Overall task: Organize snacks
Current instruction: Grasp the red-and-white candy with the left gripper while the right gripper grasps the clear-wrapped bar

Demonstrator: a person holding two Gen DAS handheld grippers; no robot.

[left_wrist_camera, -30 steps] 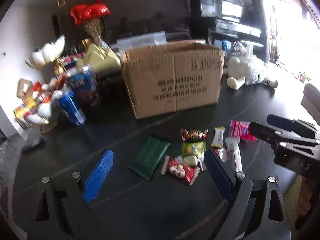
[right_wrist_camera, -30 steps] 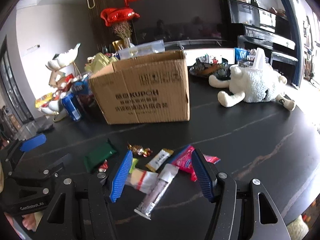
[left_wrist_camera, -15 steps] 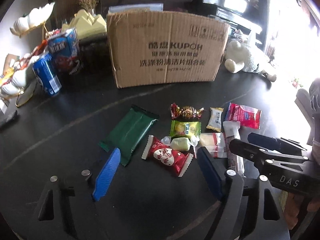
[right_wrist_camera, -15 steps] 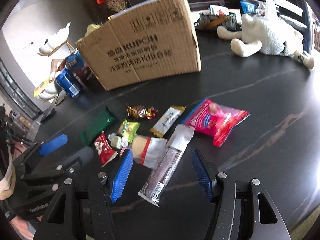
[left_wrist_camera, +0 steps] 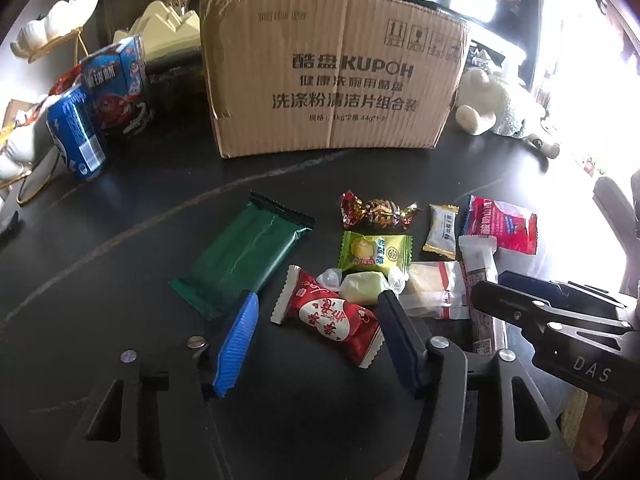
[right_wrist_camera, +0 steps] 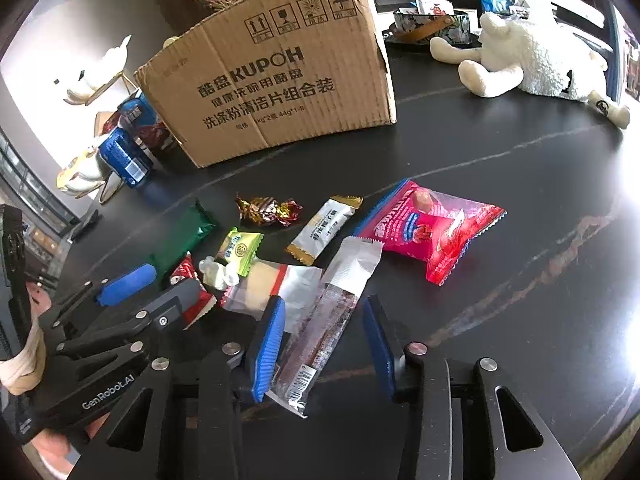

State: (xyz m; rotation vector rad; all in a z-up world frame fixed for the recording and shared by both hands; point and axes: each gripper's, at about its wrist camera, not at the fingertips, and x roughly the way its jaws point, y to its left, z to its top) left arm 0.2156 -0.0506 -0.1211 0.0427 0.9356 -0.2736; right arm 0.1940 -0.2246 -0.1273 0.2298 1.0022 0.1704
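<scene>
Several snack packets lie on the black table (right_wrist_camera: 528, 288) in front of an open cardboard box (left_wrist_camera: 332, 72). My left gripper (left_wrist_camera: 318, 306) straddles a red heart-print packet (left_wrist_camera: 328, 316), its jaws closing, the pads not pressing on it. My right gripper (right_wrist_camera: 323, 306) straddles a long clear stick packet (right_wrist_camera: 332, 316) and is also closing, with a gap on the right side. Around them lie a green bar (left_wrist_camera: 244, 256), a yellow-green packet (left_wrist_camera: 374, 252), a gold-red candy (left_wrist_camera: 378, 212), a white-gold sachet (right_wrist_camera: 324, 228) and a pink bag (right_wrist_camera: 432, 228).
A blue can (left_wrist_camera: 76, 140) and a blue carton (left_wrist_camera: 116, 88) stand left of the box. A white plush sheep (right_wrist_camera: 536, 60) lies at the back right. The two grippers are close side by side, the right gripper (left_wrist_camera: 520, 300) at the left one's right.
Both grippers have dropped toward the snacks and their jaws have narrowed. The left now brackets the red packet, the right the long clear stick packet.
</scene>
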